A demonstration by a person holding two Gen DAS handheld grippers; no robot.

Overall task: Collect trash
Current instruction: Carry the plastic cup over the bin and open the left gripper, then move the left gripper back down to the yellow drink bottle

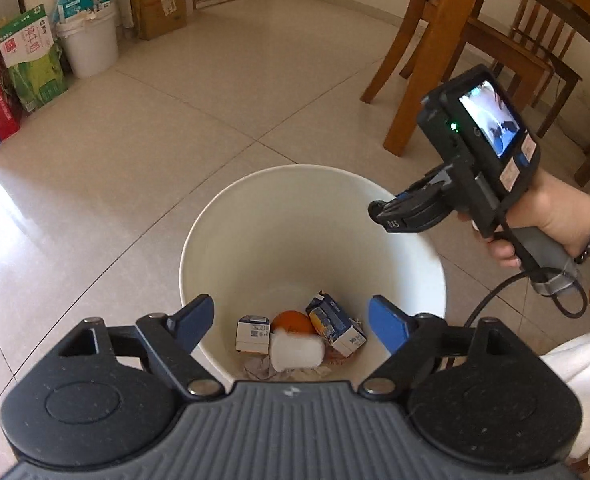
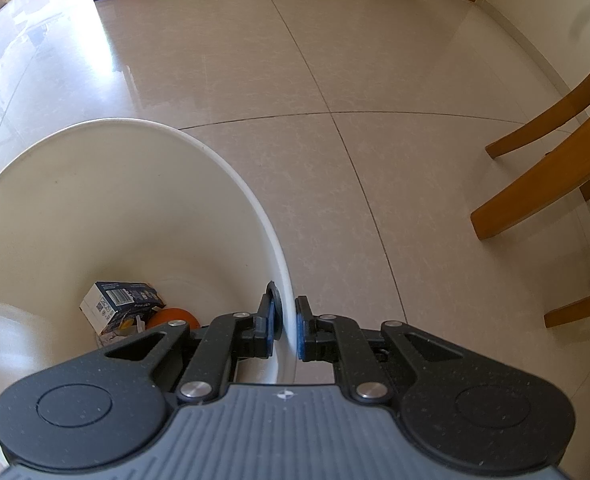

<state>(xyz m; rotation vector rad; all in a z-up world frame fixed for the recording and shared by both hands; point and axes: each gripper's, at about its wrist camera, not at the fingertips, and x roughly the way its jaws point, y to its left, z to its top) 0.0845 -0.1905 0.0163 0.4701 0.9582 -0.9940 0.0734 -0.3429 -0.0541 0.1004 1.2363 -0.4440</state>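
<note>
A white trash bin [image 1: 255, 188] stands on the tiled floor. My left gripper [image 1: 289, 314] hangs open over its mouth with nothing between the fingers. At the bottom lie two small cartons [image 1: 252, 334] [image 1: 337, 326], an orange [image 1: 295, 325], crumpled tissue [image 1: 261, 370] and a blurred white wad [image 1: 297, 351]. My right gripper [image 2: 289, 322] is shut on the bin's rim [image 2: 283, 264], one finger inside the wall and one outside. In the left wrist view the right gripper [image 1: 381, 212] is held by a hand at the bin's right edge. The right wrist view shows a carton [image 2: 121, 304] and the orange [image 2: 175, 318].
Wooden chair legs [image 1: 411, 92] and a table stand to the right of the bin. Boxes [image 1: 31, 64] and a white bucket [image 1: 89, 46] line the far wall at the left. Glossy floor tiles [image 2: 335, 80] stretch ahead of the bin.
</note>
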